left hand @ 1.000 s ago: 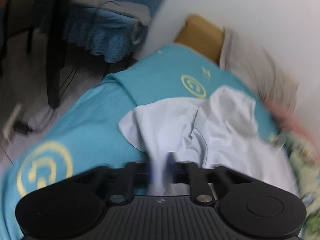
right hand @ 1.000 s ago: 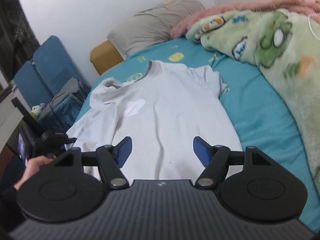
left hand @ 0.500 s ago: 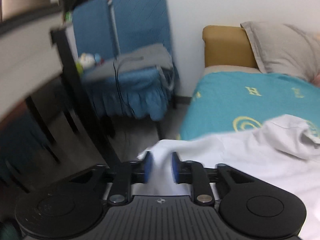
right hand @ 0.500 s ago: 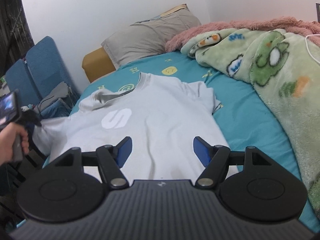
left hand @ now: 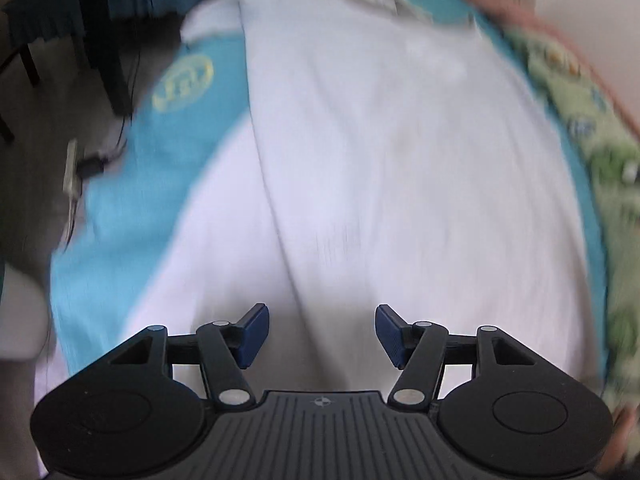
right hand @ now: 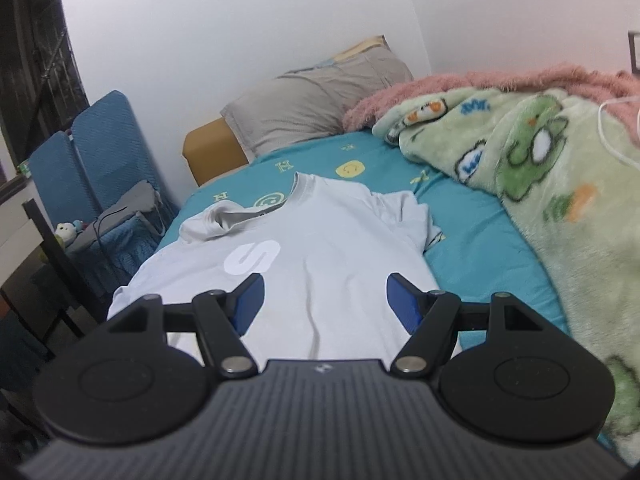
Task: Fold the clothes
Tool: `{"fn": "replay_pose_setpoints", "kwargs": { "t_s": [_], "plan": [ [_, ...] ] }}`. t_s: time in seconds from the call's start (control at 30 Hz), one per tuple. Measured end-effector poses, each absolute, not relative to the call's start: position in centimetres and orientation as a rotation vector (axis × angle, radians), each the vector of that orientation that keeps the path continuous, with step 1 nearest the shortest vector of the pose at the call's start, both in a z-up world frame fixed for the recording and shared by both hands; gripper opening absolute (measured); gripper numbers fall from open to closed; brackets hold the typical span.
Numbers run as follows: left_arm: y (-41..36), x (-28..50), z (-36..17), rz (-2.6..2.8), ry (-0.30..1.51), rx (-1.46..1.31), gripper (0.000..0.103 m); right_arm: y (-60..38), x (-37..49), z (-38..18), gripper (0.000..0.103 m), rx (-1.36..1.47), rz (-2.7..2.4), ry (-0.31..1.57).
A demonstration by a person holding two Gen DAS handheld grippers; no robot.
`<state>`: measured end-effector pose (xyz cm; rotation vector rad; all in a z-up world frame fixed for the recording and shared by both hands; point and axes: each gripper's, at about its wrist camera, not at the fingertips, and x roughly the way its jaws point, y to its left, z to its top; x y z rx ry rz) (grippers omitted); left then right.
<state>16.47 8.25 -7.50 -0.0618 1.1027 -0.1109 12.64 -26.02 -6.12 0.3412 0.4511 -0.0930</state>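
A light grey T-shirt [right hand: 320, 248] with a white S print lies spread flat on the teal bed sheet [right hand: 472, 232], collar toward the pillow. Its left sleeve is bunched near the bed's left edge. The shirt fills the blurred left wrist view [left hand: 380, 168]. My left gripper [left hand: 322, 334] is open and empty just above the shirt's lower part. My right gripper [right hand: 324, 304] is open and empty above the shirt's hem.
A green cartoon blanket [right hand: 560, 184] with pink trim lies along the right side of the bed. A grey pillow [right hand: 316, 100] rests at the head. Blue folding chairs [right hand: 100, 152] and a dark desk leg [left hand: 104, 40] stand left of the bed, with cables on the floor.
My left gripper was shut on the shirt's left edge and pulling it out past the bedside. It has let go, opened, and swung over the shirt. The shirt now lies flatter.
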Motion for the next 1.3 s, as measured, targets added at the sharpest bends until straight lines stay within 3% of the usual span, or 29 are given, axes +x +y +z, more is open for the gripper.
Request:
{"fn": "replay_pose_setpoints", "kwargs": {
  "t_s": [0.07, 0.13, 0.17, 0.2, 0.43, 0.57, 0.63, 0.77, 0.97, 1.03, 1.1, 1.3],
  "plan": [
    [7.0, 14.3, -8.0, -0.122, 1.129, -0.019, 0.057, -26.1, 11.7, -5.8, 0.071, 0.331, -0.090, 0.450],
    [5.8, 12.0, -8.4, -0.134, 1.154, 0.025, 0.031, -26.3, 10.7, -5.6, 0.071, 0.337, -0.091, 0.452],
    [5.7, 11.4, -8.3, -0.139, 1.159, 0.025, 0.013, -26.3, 10.2, -5.5, 0.071, 0.339, -0.090, 0.454],
    [6.1, 11.2, -7.9, -0.142, 1.156, 0.002, 0.003, -26.3, 9.8, -5.4, 0.071, 0.336, -0.090, 0.452],
    [10.3, 10.0, -4.1, -0.030, 1.156, -0.030, 0.003, -26.4, 8.6, -4.8, 0.071, 0.309, -0.107, 0.421],
    [11.3, 10.6, -5.2, 0.063, 1.154, 0.061, 0.003, -26.9, 8.9, -4.8, 0.071, 0.319, -0.114, 0.421],
    [11.2, 10.5, -6.1, 0.056, 1.170, 0.066, 0.005, -26.9, 9.0, -5.0, 0.071, 0.325, -0.109, 0.434],
    [11.4, 10.4, -6.3, 0.052, 1.146, 0.036, 0.033, -26.8, 9.2, -5.1, 0.071, 0.328, -0.096, 0.443],
    [7.6, 9.8, -3.2, -0.027, 0.938, 0.113, 0.066, -26.4, 9.1, -4.8, 0.071, 0.321, -0.074, 0.429],
    [5.7, 9.7, -2.0, -0.048, 0.853, 0.139, 0.070, -26.4, 9.2, -4.7, 0.071, 0.314, -0.073, 0.428],
    [3.9, 9.7, -0.8, -0.066, 0.771, 0.147, 0.081, -26.5, 9.3, -4.7, 0.070, 0.307, -0.072, 0.428],
    [-0.4, 11.1, -0.7, -0.114, 0.606, 0.053, 0.089, -26.3, 9.5, -4.5, 0.070, 0.244, -0.125, 0.419]
  ]
}}
